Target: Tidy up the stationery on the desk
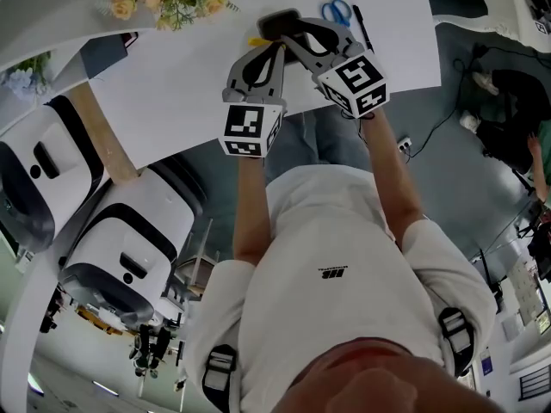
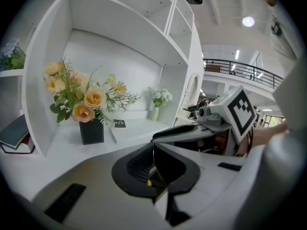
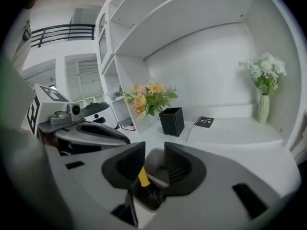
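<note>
Right tool (image 3: 154,153) jaws wide apart over grey holder (image 3: 158,169), yellow pen (image 3: 143,176) between; left tool (image 2: 153,147) closed alongside.

Right claw (image 3: 149,163) low in the foreground, jaws spread wide, neither pad pressing. Between them a grey holder (image 3: 160,172), open-topped and dark inside. In it a yellow pen (image 3: 143,177), leaning up close to the jaw on the left. At the left edge the left claw (image 3: 120,137), grey, with its marker cube, tip just beside that same jaw. Beyond, on the white surface (image 3: 230,133) under white shelves (image 3: 216,13): a black square vase (image 3: 171,121) of peach and yellow flowers (image 3: 146,99), near it a small dark booklet (image 3: 204,121), and well to the right a slim vase of white flowers (image 3: 263,108).
</note>
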